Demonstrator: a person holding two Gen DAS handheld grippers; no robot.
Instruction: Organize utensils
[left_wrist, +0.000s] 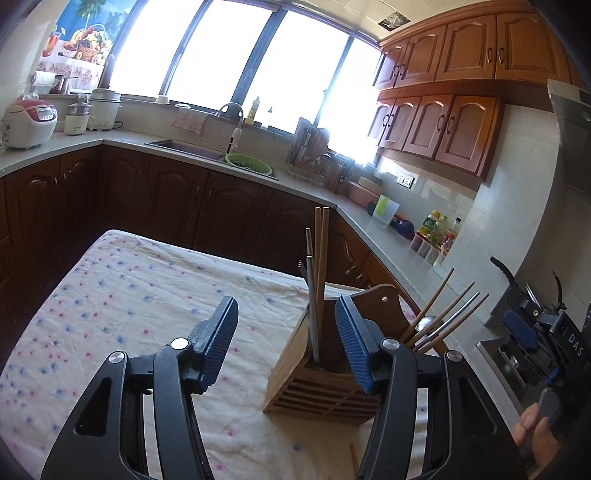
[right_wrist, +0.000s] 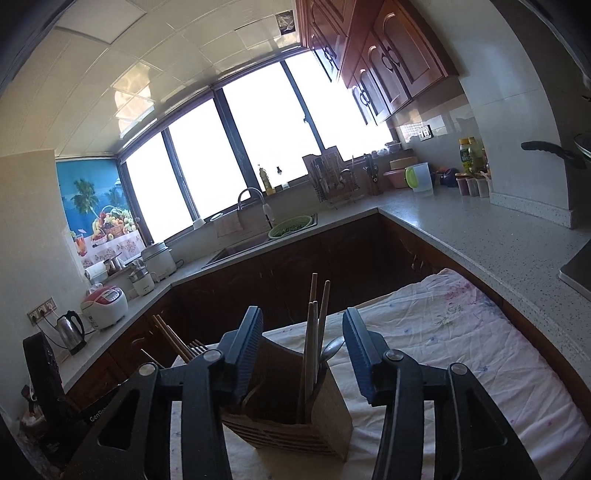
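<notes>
A wooden slatted utensil holder (left_wrist: 317, 387) stands on the floral cloth of the table (left_wrist: 129, 295). Wooden chopsticks (left_wrist: 320, 251) and a metal rod stand upright in one compartment. More chopsticks and metal ones (left_wrist: 443, 317) lean out of another. My left gripper (left_wrist: 286, 328) is open and empty, just in front of the holder. In the right wrist view the holder (right_wrist: 291, 424) holds chopsticks (right_wrist: 314, 332) and a spoon (right_wrist: 330, 349). My right gripper (right_wrist: 303, 347) is open and empty, above the holder. The right gripper also shows in the left wrist view (left_wrist: 539, 332).
A loose chopstick end (left_wrist: 354, 458) lies on the cloth near the holder. Kitchen counters (right_wrist: 461, 229) wrap around the table, with a sink (left_wrist: 184, 147), green colander (left_wrist: 248, 162), dish rack (left_wrist: 310, 151), rice cookers (left_wrist: 29, 122), a kettle (right_wrist: 70, 328) and bottles (left_wrist: 439, 229).
</notes>
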